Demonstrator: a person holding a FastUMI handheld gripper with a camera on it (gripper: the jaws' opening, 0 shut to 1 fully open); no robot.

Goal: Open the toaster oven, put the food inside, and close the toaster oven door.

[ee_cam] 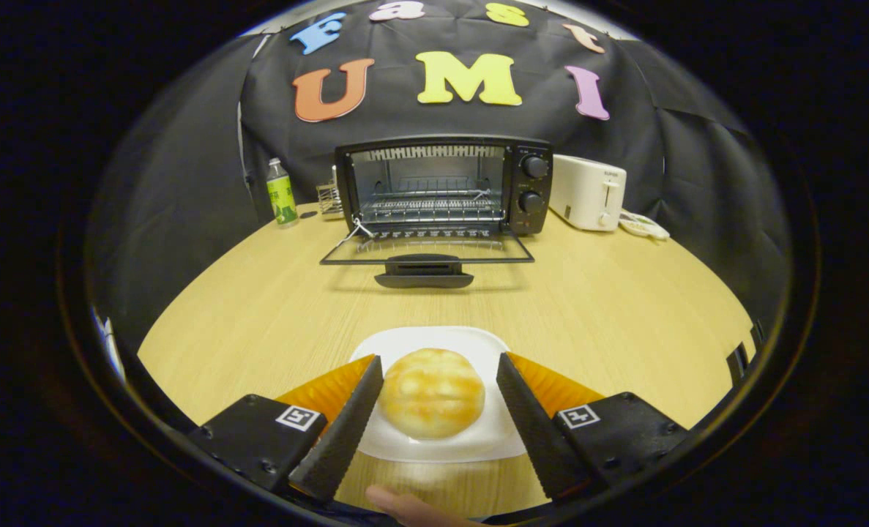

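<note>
The gripper (440, 366) hung over the worktop (610, 307) with its fingers (346, 424) spread wide, one on each side of the bun (432, 393). The bun sat on a white plate (434, 446) between them, and neither finger seemed to touch it. Well beyond the plate, the toaster oven (445, 187) stood with its door (427, 252) folded down flat and the wire rack (430, 208) bare inside. A white toaster (588, 192) stood just beside the oven, and a green bottle (281, 194) on its other side.

The step in hand appeared to be the grasp. The bun looked soft, so the fingers would likely do best closing gently and evenly on its widest part, low enough not to slip over the top. A hard squeeze could dent it, and a lopsided grip might drag the plate.
</note>
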